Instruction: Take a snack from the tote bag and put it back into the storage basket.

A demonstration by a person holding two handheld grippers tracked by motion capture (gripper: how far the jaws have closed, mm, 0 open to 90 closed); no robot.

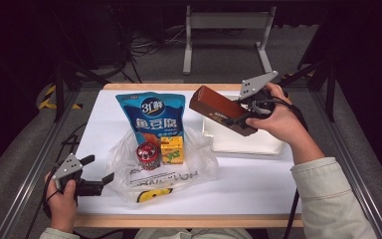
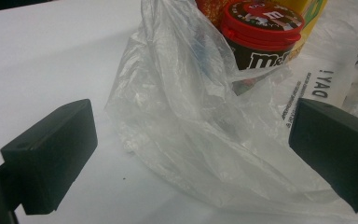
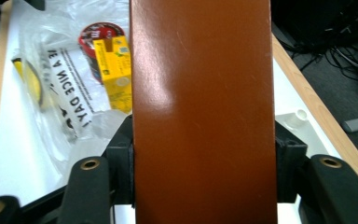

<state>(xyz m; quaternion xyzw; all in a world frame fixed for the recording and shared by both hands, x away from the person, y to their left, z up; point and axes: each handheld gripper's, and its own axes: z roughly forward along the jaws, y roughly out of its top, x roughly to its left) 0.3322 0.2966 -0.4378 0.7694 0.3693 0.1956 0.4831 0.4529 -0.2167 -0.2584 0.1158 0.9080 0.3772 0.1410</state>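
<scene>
My right gripper (image 1: 239, 115) is shut on a long brown box (image 1: 221, 109) and holds it in the air above the white tray (image 1: 246, 142) at the right. In the right gripper view the brown box (image 3: 203, 112) stands between the jaws, and both pads press on its sides. A clear plastic bag (image 1: 161, 167) lies in the middle of the table with a red-lidded candy tub (image 1: 147, 155), a yellow juice carton (image 1: 172, 150) and a blue snack pouch (image 1: 151, 117). My left gripper (image 1: 99, 172) rests open at the bag's left edge, with the bag (image 2: 191, 130) just ahead of its jaws.
The white table top (image 1: 258, 181) has wooden edges front and back. A metal frame (image 1: 226, 37) stands on the floor beyond the table. Black cables trail on the floor at the left.
</scene>
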